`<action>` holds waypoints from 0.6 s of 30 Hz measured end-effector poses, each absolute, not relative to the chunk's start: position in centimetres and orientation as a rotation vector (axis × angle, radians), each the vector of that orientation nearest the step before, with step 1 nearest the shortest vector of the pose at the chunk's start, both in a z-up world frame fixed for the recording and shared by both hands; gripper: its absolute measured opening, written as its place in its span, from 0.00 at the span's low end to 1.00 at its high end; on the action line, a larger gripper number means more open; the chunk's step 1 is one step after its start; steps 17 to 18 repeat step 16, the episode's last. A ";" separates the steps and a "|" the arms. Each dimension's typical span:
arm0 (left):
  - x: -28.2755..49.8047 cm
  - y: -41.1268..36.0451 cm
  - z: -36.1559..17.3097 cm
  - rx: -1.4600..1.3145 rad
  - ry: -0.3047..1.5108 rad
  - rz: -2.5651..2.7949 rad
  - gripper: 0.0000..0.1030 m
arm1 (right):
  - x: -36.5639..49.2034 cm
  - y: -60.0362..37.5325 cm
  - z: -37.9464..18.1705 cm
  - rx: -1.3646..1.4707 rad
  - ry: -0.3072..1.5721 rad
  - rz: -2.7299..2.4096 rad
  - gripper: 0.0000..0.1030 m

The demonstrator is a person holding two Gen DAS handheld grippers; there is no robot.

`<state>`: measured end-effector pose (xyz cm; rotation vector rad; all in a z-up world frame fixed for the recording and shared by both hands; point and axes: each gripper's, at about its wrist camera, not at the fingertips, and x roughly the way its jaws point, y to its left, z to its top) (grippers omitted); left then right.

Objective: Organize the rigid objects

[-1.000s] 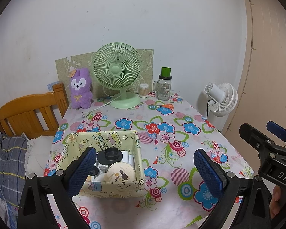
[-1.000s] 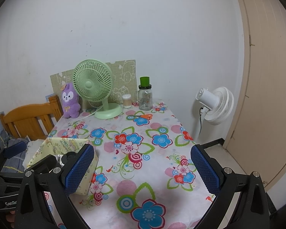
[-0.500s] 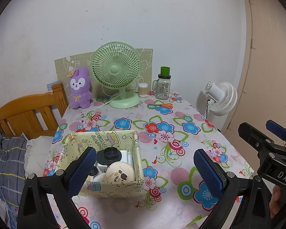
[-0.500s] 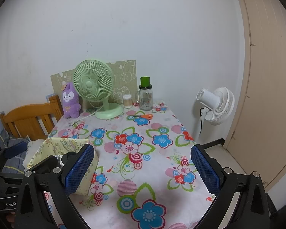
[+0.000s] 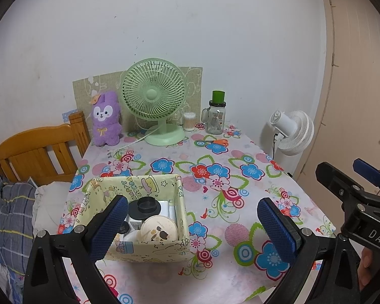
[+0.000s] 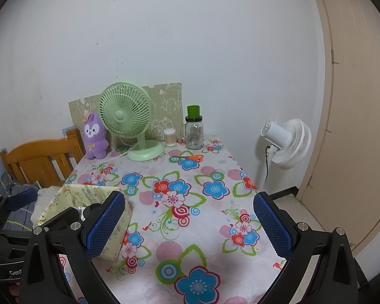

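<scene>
Both grippers are held above the near edge of the worktop, jaws spread wide, nothing gripped. The left gripper is poised over the box, which is set near the near-left corner and is packed with a black lid, a round compact and white containers. The right gripper is kept over bare cloth just right of the box. A green fan, plush, jar and scissors are ranged along the far edge.

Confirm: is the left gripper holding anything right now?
No, the left gripper is open and empty, its blue pads spread wide above the yellow box with nothing between them.
</scene>
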<state>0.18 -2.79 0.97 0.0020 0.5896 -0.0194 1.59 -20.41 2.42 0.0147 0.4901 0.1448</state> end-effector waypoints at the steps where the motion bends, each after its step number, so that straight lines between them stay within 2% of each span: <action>1: 0.2 -2.9 1.0 0.005 0.587 -0.019 1.00 | 1.5 -20.4 2.4 0.016 0.488 0.146 0.99; 18: -0.2 -2.6 1.8 -0.023 0.568 -0.021 1.00 | 1.2 -20.4 3.3 0.014 0.466 0.149 1.00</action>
